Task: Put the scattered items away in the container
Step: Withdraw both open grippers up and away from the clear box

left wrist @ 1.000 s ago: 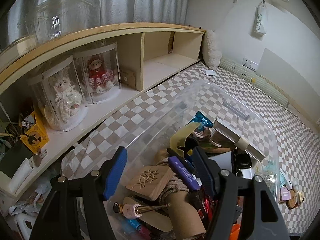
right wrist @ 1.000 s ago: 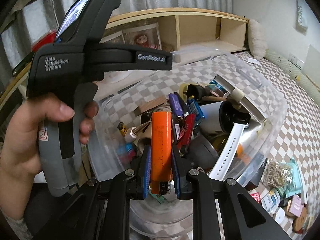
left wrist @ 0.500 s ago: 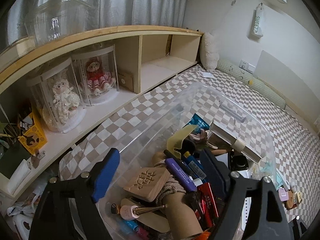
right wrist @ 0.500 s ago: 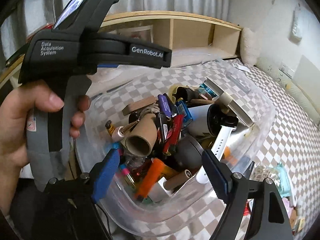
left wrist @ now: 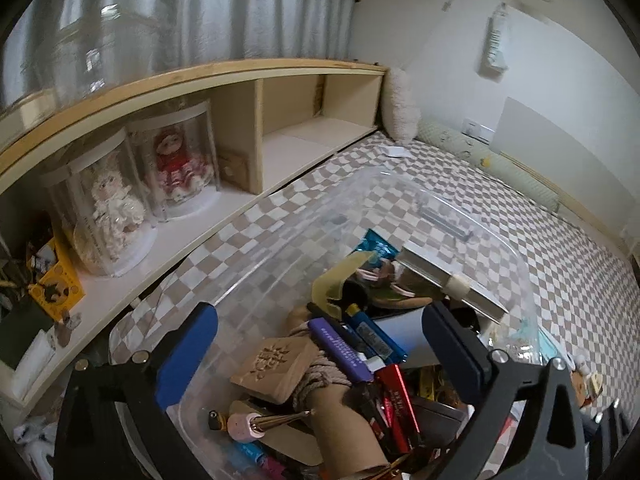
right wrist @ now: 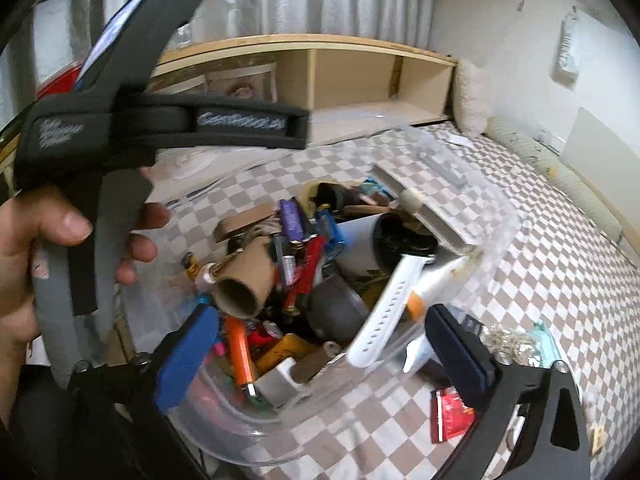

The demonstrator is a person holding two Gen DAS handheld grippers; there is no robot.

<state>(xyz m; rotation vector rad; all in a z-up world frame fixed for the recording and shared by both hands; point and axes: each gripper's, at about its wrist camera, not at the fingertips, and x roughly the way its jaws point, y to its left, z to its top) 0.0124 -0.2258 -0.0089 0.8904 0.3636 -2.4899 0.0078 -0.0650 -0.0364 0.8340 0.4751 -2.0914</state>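
A clear plastic container (right wrist: 500, 216) stands on the checkered cloth, piled with small items. An orange lighter (right wrist: 239, 354) lies inside near its front wall, beside a cardboard tube (right wrist: 246, 280) and a white watch strap (right wrist: 390, 308). My right gripper (right wrist: 320, 354) is open and empty above the container's near rim. My left gripper (left wrist: 316, 352) is open and empty over the container (left wrist: 280, 248), above a carved wooden block (left wrist: 276, 364) and a purple lighter (left wrist: 340, 350). A hand holds the left gripper's body (right wrist: 100, 136) in the right wrist view.
A red packet (right wrist: 450, 414) and a teal packet (right wrist: 540, 340) lie on the cloth to the container's right, with small trinkets (left wrist: 586, 380) nearby. A wooden shelf (left wrist: 248, 68) with two doll cases (left wrist: 176, 164) runs along the left. A pillow (left wrist: 398, 108) sits at the far end.
My right gripper opened and let go of the orange lighter, which now lies in the container. The right gripper drew back and right. My left gripper opened wider over the container.
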